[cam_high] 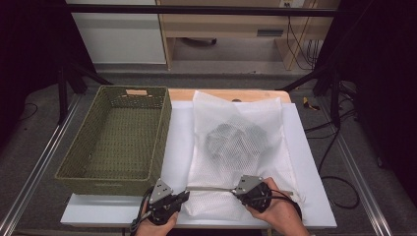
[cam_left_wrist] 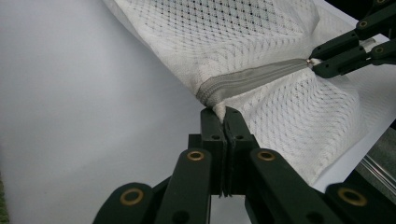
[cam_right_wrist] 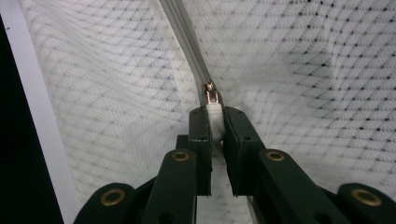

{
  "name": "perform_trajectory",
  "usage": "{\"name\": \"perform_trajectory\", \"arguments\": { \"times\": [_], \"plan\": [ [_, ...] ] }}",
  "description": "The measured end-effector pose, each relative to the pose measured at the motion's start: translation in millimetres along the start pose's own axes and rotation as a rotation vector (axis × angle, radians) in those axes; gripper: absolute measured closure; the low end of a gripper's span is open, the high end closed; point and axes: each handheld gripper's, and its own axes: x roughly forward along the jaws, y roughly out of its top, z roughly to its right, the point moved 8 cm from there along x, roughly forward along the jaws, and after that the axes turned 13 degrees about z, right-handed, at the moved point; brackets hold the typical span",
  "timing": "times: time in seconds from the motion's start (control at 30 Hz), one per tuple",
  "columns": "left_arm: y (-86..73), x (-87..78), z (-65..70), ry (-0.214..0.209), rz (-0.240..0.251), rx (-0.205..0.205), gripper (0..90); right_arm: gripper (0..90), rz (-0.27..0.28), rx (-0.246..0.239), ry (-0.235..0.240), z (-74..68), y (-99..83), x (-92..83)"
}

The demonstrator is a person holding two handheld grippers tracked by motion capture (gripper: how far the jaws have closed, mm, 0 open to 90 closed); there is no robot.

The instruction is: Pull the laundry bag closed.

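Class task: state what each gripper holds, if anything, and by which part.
Left gripper: jaws shut on the white mesh laundry bag at its zip-end corner. Right gripper: jaws shut on the white zip pull tab.

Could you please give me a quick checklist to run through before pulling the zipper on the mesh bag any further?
1. Left gripper clamped on the mesh bag corner at the zipper end: ok.
2. Right gripper pinching the white zipper pull: ok.
3. Zipper stretched straight between both grippers: ok.
4. Dark item lies away from the zipper line: ok.
5. Slider free of snagged mesh: cannot tell.
6. Wicker basket beside the bag, out of the pulling path: ok.
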Motion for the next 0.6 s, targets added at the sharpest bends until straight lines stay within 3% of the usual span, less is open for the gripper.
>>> {"name": "perform_trajectory", "arguments": {
  "times": [0.6],
  "plan": [
    [-0.9,-0.3,-0.3,0.000,-0.002,-0.003,88.8,81.9,-0.004,0.038,-0.035,13.4,-19.6,-19.7]
  ]
}}
